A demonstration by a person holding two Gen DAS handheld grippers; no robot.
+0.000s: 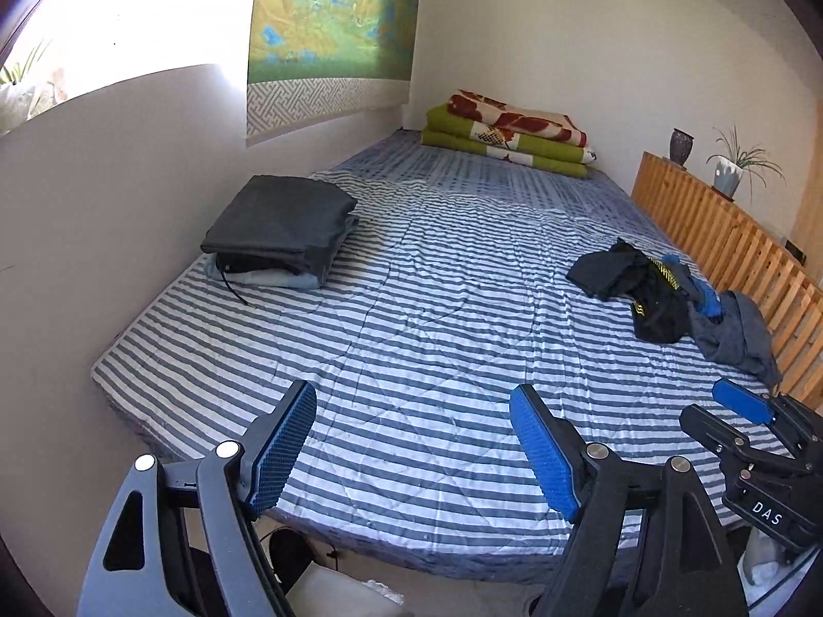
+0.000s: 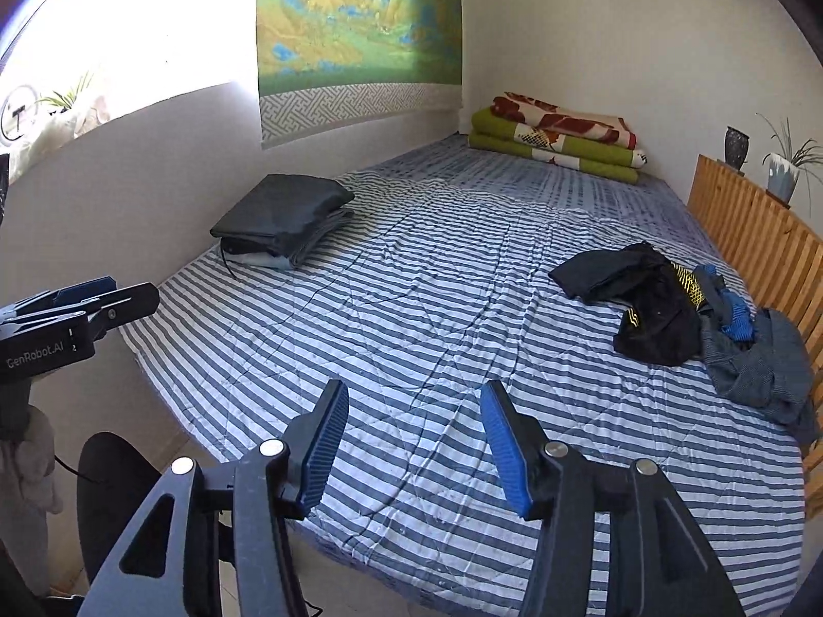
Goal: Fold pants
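A neat stack of folded dark pants [image 1: 280,231] [image 2: 283,221] lies on the left side of the striped bed [image 1: 437,308] [image 2: 437,298], near the wall. On the bed's right side sits a loose pile of unfolded clothes [image 1: 668,298] [image 2: 668,308]: black, grey and blue pieces. My left gripper [image 1: 411,396] hangs open over the near edge of the bed with nothing between its blue pads. Beside it, my right gripper [image 2: 414,391] is open and empty too. Each gripper shows at the edge of the other's view: right gripper [image 1: 720,411], left gripper [image 2: 136,292].
Folded green and red blankets [image 1: 509,133] lie in the far corner. A wooden slatted rail [image 1: 720,236] runs along the bed's right side, bearing a vase [image 1: 681,146] and a potted plant [image 1: 728,175]. A painted wall hanging [image 1: 334,41] and a wall border the left.
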